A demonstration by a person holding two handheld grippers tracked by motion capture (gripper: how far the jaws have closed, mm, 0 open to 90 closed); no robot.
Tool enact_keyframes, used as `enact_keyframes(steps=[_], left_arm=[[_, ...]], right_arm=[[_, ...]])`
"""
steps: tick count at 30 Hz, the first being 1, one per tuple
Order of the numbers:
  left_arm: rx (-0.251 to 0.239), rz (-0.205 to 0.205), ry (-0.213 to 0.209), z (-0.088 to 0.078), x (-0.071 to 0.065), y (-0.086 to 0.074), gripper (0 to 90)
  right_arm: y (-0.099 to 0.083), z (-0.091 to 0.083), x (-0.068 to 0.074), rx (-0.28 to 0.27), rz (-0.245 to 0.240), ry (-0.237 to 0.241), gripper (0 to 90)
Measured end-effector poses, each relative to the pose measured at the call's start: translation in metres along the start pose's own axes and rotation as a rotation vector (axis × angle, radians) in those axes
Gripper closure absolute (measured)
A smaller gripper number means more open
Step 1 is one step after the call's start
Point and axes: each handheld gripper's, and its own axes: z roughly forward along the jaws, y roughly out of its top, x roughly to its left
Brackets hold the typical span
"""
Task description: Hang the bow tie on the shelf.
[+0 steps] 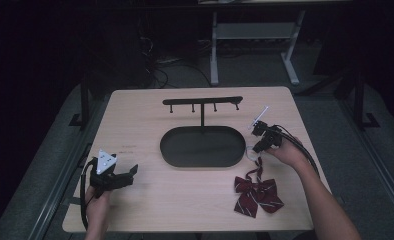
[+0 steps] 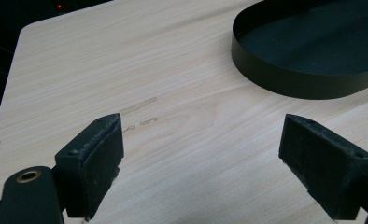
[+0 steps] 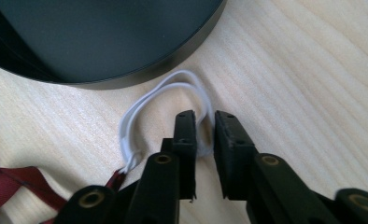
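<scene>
Pale wooden surface under dim light, dark room all around. At its centre, a black oval tray with a thin post rising from its 12 o'clock rim to a horizontal hook bar carrying four small pegs. At 4 o'clock from the tray, close to the near edge, a dark red bow tie with pale diagonal stripes, lying flat, its straps leading toward 12 o'clock into a white elastic loop that rests on the wood just beside the tray's wall. Right tool at 3 o'clock of the tray, held in the right hand, cable trailing back along the forearm; jaws nearly together, clamped on one side of the white elastic loop, with the strand pinched between the pads. Left tool at 8 o'clock from the tray, well apart from it, gripped by the left hand, grey three-cornered plate on top; jaws wide apart over bare wood, nothing between them, tray wall visible ahead toward 1 o'clock in the left gripper view.
</scene>
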Motion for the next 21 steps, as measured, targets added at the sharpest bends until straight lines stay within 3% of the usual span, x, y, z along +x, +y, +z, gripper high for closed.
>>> enact_keyframes(steps=[12, 21], left_arm=[[-0.002, -0.003, 0.0, 0.0, 0.0, 0.0, 13.5], [0.005, 0.003, -0.001, 0.0, 0.0, 0.0, 13.6]], right_arm=[[-0.002, -0.001, 0.002, 0.022, -0.015, -0.004, 86.8], [-0.008, -0.028, 0.008, -0.048, -0.049, 0.017, 87.1]])
